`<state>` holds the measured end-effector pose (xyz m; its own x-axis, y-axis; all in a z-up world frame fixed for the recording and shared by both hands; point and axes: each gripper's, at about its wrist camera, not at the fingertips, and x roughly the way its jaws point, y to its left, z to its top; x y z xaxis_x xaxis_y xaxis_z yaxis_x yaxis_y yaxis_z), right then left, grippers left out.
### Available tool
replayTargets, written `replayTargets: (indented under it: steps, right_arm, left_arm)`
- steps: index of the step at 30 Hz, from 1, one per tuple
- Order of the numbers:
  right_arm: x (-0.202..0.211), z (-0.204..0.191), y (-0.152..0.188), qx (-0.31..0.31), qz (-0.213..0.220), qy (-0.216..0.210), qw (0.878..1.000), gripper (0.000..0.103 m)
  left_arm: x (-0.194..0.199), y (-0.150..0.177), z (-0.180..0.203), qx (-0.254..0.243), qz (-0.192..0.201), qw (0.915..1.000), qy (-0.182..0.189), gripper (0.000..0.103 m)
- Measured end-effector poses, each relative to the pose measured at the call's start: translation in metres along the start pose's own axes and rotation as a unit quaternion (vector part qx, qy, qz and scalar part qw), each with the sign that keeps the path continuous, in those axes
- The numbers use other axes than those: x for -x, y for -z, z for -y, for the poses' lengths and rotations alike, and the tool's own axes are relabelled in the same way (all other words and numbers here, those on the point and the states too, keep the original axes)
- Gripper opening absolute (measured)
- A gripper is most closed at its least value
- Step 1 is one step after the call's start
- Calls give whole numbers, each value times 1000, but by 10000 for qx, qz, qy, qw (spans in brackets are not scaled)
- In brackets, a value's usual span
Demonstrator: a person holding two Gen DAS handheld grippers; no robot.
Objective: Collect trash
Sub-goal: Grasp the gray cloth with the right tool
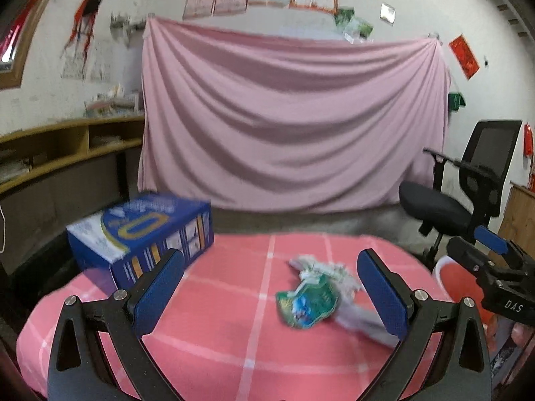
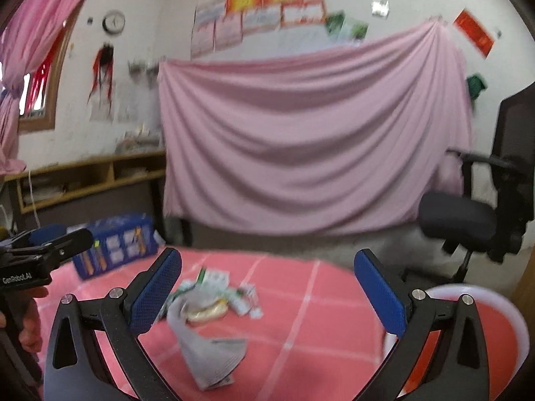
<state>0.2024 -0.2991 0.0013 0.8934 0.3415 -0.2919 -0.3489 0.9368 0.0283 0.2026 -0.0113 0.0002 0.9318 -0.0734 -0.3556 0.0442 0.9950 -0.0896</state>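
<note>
A round desk covered with a pink cloth crossed by pale lines is seen from both wrist views. Near its middle a small heap of trash is gathered: a crumpled green-and-blue wrapper, torn white and green packets and a folded grey sheet of paper, all lying loose on the cloth. The left gripper is held low over the near edge of the desk with its blue-padded fingers spread wide and released; nothing is gripped, and the heap lies ahead of them, closer to the right-hand finger. The right gripper is likewise spread fully, its fingers empty, with the trash lying ahead, nearer the left-hand finger. A blue carton is set at the far left edge of the desk. A red-and-white bin is seen just beyond the desk's right edge. A pink sheet is hung across the back wall, and a black office chair is placed to its right.
</note>
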Motion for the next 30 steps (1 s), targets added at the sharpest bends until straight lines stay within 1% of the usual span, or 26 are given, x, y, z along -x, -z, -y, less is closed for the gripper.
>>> replayTargets:
  steps: [1, 3, 6, 7, 8, 9, 10, 11, 13, 14, 15, 16, 17, 19, 21, 24, 25, 26, 27, 28, 29, 30]
  right_arm:
    - [-7, -1, 1, -41, -195, -14, 9998, 103]
    - [-14, -3, 5, -75, -435, -111, 9990, 103]
    - [-23, -9, 9, 25, -757, -418, 9962, 103]
    - [-24, -12, 12, 96, -846, -507, 9951, 98]
    - [-26, -15, 13, 181, -961, -554, 9937, 95]
    - [-29, -19, 15, 282, -1122, -584, 9916, 89]
    - [-34, -23, 19, 389, -1333, -616, 9884, 80]
    - [-39, -26, 22, 447, -1516, -654, 9853, 75]
    - [-50, -29, 30, 485, -1953, -819, 9761, 60]
    - [-51, -28, 32, 473, -2049, -880, 9737, 57]
    - [-53, -28, 34, 449, -2147, -967, 9708, 55]
    - [-53, -27, 35, 425, -2195, -1046, 9690, 55]
    - [-54, -28, 34, 410, -2224, -1113, 9677, 55]
    - [-53, -27, 36, 391, -2315, -1359, 9625, 55]
    - [-53, -31, 36, 438, -2370, -1473, 9593, 55]
    - [-56, -37, 38, 567, -2456, -1475, 9564, 55]
    - [-58, -38, 39, 611, -2525, -1405, 9554, 51]
    - [-61, -39, 40, 633, -2575, -1357, 9546, 45]
    - [-63, -40, 42, 635, -2641, -1312, 9534, 31]
    - [-64, -38, 42, 605, -2663, -1281, 9534, 24]
    - [-64, -36, 42, 569, -2654, -1275, 9540, 21]
    - [-63, -33, 41, 514, -2617, -1254, 9556, 16]
  left_arm:
    - [-8, 3, -1, -14, -188, 9998, 18, 101]
    - [-21, 9, -2, -73, -531, 9986, 6, 101]
    - [-35, 17, -3, -89, -934, 9956, 14, 100]
    - [-38, 18, -4, -61, -1023, 9947, 53, 100]
    - [-41, 19, -5, -32, -1097, 9939, 71, 100]
    - [-44, 19, -7, -2, -1165, 9931, 87, 98]
    - [-47, 21, -8, 30, -1250, 9921, 113, 95]
    - [-51, 22, -9, 63, -1356, 9906, 144, 93]
    - [-57, 24, -11, 128, -1559, 9875, 191, 82]
    - [-60, 25, -13, 159, -1649, 9859, 221, 79]
    - [-64, 26, -14, 201, -1766, 9837, 263, 72]
    - [-68, 26, -16, 248, -1881, 9814, 301, 68]
    - [-71, 27, -17, 297, -1980, 9792, 336, 67]
    - [-74, 25, -20, 383, -2118, 9757, 408, 59]
    - [-77, 26, -23, 463, -2232, 9726, 449, 55]
    - [-81, 25, -24, 521, -2358, 9691, 509, 50]
    - [-81, 25, -23, 520, -2387, 9681, 551, 48]
    - [-82, 24, -22, 511, -2406, 9675, 587, 48]
    - [-84, 23, -20, 495, -2425, 9668, 631, 47]
    - [-85, 22, -18, 474, -2444, 9662, 675, 46]
    - [-86, 21, -16, 458, -2468, 9653, 719, 45]
    - [-88, 21, -15, 450, -2493, 9645, 741, 43]
